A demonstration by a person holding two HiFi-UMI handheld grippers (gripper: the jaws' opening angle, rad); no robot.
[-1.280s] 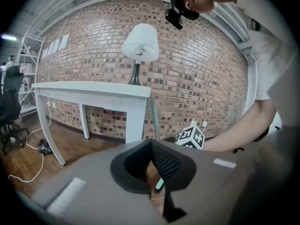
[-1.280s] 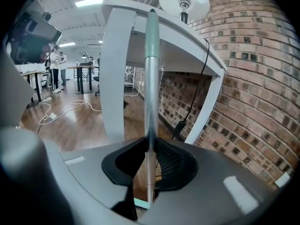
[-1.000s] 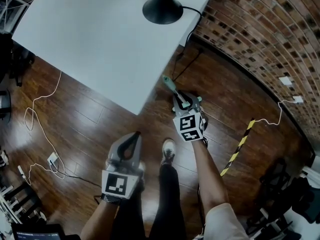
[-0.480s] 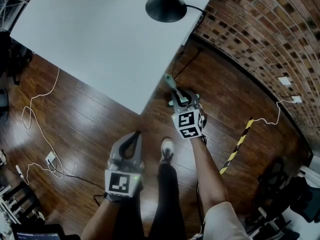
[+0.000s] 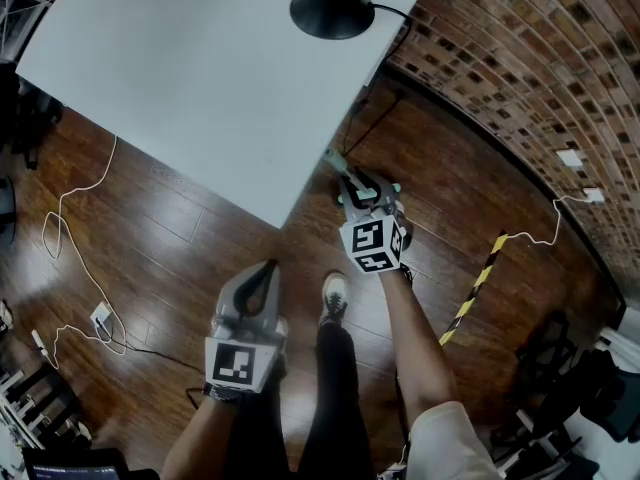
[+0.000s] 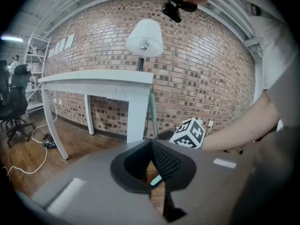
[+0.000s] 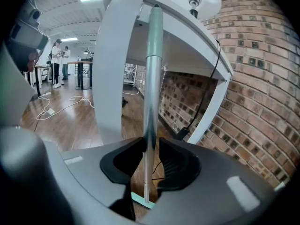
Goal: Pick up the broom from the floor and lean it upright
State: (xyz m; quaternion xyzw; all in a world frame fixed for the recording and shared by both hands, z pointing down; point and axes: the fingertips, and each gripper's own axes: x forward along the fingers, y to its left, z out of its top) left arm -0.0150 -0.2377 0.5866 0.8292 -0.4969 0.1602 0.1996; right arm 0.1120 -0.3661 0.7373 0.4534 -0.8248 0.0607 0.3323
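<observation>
Broom (image 7: 152, 78): upright, handle top at the edge of the white table (image 7: 117, 55), foot on the wooden floor (image 5: 150, 238), near the brick wall (image 7: 253, 78).
Right gripper (image 7: 152, 140): jaws just opening, now slightly apart; broom handle between the 2 pads, thin gap on 1 side, no squeeze.
Left gripper (image 6: 151, 143): jaws closed together, empty, hanging above the floor, well apart from the broom.
</observation>
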